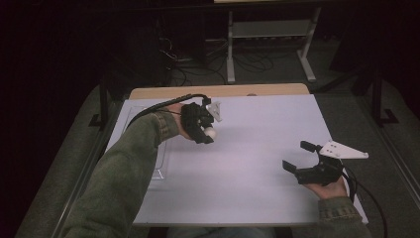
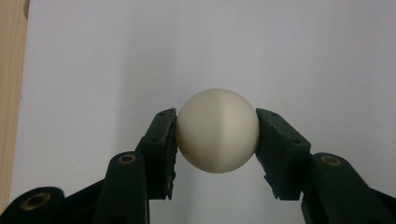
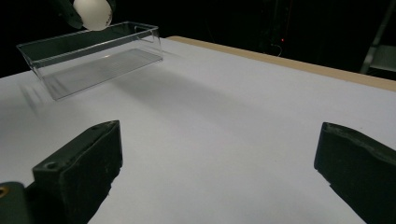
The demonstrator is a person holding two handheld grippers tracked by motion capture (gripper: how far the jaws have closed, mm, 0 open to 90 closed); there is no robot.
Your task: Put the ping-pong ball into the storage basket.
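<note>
Clearly round and smooth, the ball (image 2: pixel 217 130) is a matt cream-white sphere with no markings, faintly shaded down one side in the left gripper view. It sits between the two black fingers (image 2: pixel 161 149) of the left gripper (image 1: pixel 206 130), each pad pressing on it from opposite sides at about its widest line, so the fingers are gripping the ball. In the high view the ball (image 1: pixel 211 132) hangs over the white worktop (image 1: pixel 257 148), at about ten o'clock from the sheet's middle, just to the three o'clock side of the clear tray (image 1: pixel 161 166). In the right gripper view it shows at the top left (image 3: pixel 93 13), above the far end of that clear, straight-walled tray (image 3: pixel 93 56); whether it is over the tray or beside it I cannot tell from there.

The left forearm, in a green sleeve (image 1: pixel 124 178), reaches up from six o'clock towards eleven o'clock, the hand wrapped round the gripper's body and the fingers pointing down and to the right.

The right gripper (image 1: pixel 297 157) lies low at about four o'clock on the worktop, held from below by the hand (image 1: pixel 329 187), pointing towards nine o'clock. Its fingers (image 3: pixel 79 172) stand wide apart with nothing between them.
</note>
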